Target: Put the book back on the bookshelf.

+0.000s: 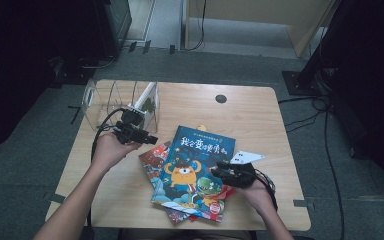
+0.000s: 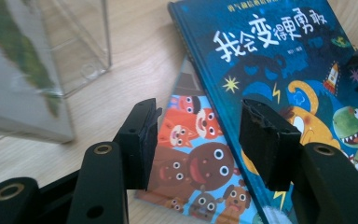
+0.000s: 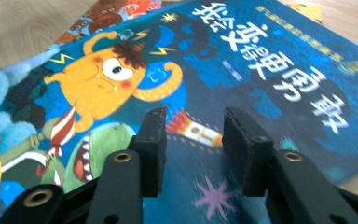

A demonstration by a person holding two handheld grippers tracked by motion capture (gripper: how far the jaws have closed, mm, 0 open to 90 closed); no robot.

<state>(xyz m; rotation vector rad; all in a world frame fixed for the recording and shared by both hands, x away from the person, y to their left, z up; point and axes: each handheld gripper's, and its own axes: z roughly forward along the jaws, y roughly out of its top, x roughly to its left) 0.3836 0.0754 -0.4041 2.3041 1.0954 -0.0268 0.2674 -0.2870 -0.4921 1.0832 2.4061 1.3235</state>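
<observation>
Hovering over blue book (image 1: 196, 161); left claw (image 1: 152, 140) open, empty; right claw (image 1: 217, 170) half-open, empty

Blue picture book (image 1: 195, 167), flat, topping stack

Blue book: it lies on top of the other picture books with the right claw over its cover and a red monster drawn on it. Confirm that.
Not quite. The monster on the blue book is orange-yellow, not red, as the right gripper view shows. The rest holds: the book lies on top of the other picture books, and the right claw is over its cover.
</observation>
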